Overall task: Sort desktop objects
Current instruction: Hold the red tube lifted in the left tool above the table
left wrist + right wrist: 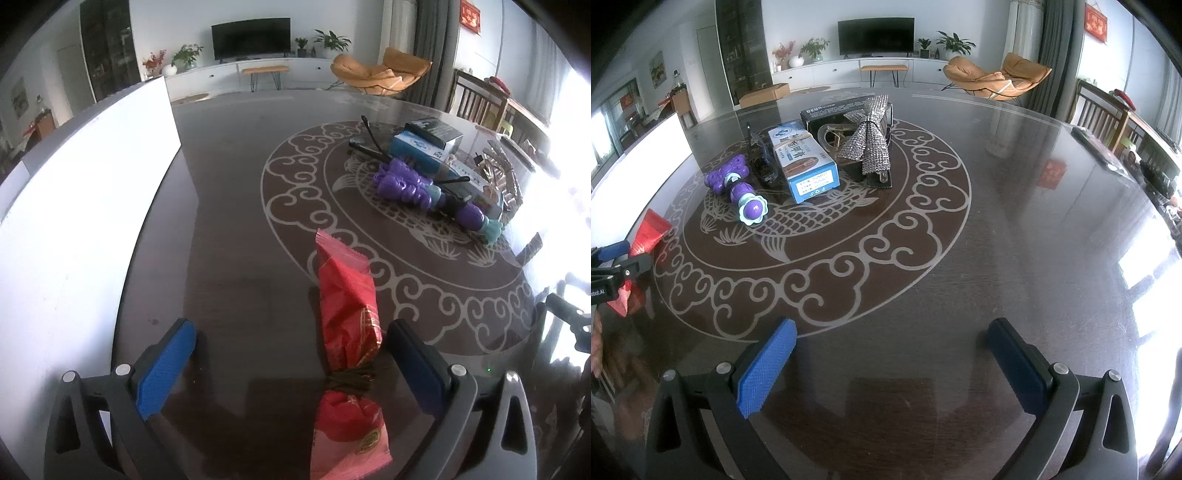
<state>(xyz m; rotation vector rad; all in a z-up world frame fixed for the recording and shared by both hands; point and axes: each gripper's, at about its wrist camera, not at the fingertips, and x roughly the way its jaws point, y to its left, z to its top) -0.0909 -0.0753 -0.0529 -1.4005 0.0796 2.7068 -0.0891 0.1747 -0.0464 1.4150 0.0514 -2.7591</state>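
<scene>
Fingers of the left gripper (pixel 291 365) stand wide apart in the left wrist view, released, with the red snack packet (pixel 347 332) lying lengthwise between them on the dark table (pixel 229 206). The packet sits nearer the right-hand pad and may be just touching it; the blue pad on the other side is well clear. A dark cord (pixel 351 380) is tied round the packet's waist, level with the pads. A white bin wall (pixel 85 206) rises just to the left. Farther off, on the ornamental ring, lie the purple massage roller (pixel 424 192), dark glasses and stacked boxes (pixel 424 144).

From the right wrist view, the right gripper (pixel 890 365) is likewise open and empty, hovering over bare tabletop with nothing between its pads. Ahead sit the blue-and-white box (pixel 803 162), the purple roller, a black box (pixel 834 114) and a sequinned bow (pixel 870 140), clustered together. At the far left edge the left gripper straddles the red packet.

Risks, as I judge them: closing off-centre could push the packet sideways before the blue pad meets it, skewing the grasp. Crinkly film may slip or crush under pressure. Reaching into the cluster could knock the roller, which looks free to roll.
</scene>
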